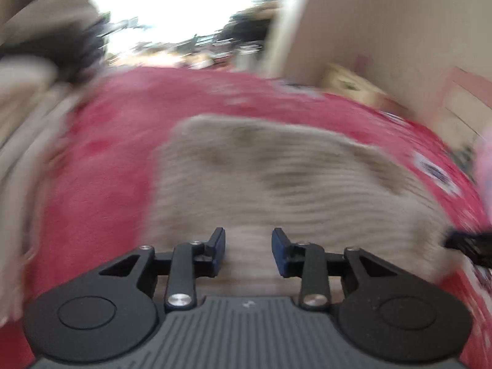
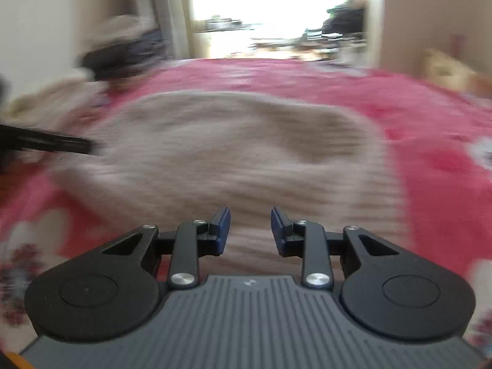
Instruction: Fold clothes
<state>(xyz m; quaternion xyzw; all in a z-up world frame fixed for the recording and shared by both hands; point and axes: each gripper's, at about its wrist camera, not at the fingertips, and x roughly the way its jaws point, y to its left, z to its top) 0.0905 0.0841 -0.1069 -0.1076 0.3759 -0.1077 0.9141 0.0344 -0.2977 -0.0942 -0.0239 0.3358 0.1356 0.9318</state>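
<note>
Though blurred, beige sweater (image 1: 276, 178) just beyond left claw (image 1: 248, 250).

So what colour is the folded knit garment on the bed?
Beige knit garment, clearest in the right wrist view.

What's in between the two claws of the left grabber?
Nothing is pinched. In the left wrist view, the left gripper stands open, and only the beige sweater shows through the gap.
</note>
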